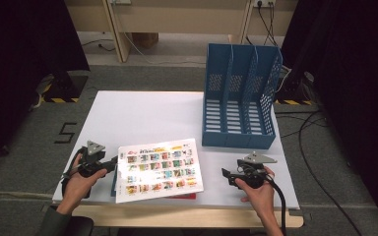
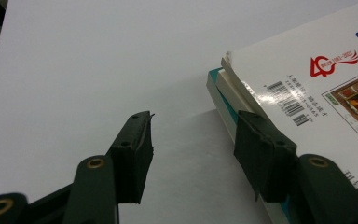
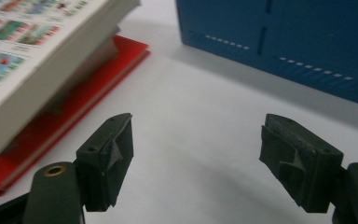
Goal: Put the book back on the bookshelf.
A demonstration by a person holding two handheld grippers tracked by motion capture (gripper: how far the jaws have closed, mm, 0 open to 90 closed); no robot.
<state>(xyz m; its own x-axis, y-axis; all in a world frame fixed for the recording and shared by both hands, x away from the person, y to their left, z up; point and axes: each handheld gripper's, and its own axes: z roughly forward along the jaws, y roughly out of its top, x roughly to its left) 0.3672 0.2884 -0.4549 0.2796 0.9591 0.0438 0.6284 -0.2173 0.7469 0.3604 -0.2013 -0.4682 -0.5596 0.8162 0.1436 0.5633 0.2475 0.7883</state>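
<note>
The stack of books [image 1: 158, 169] lies at the lower centre of the desk [image 1: 142, 115]; the blue file rack [image 1: 239, 98] at upper right holds nothing, so the filing looks unstarted. The left gripper [image 1: 112, 164] sits at the stack's left edge, one pad seemingly touching the top book [image 2: 307, 74], nothing clamped. The right gripper [image 1: 225, 175] hangs open beside the stack.
</note>
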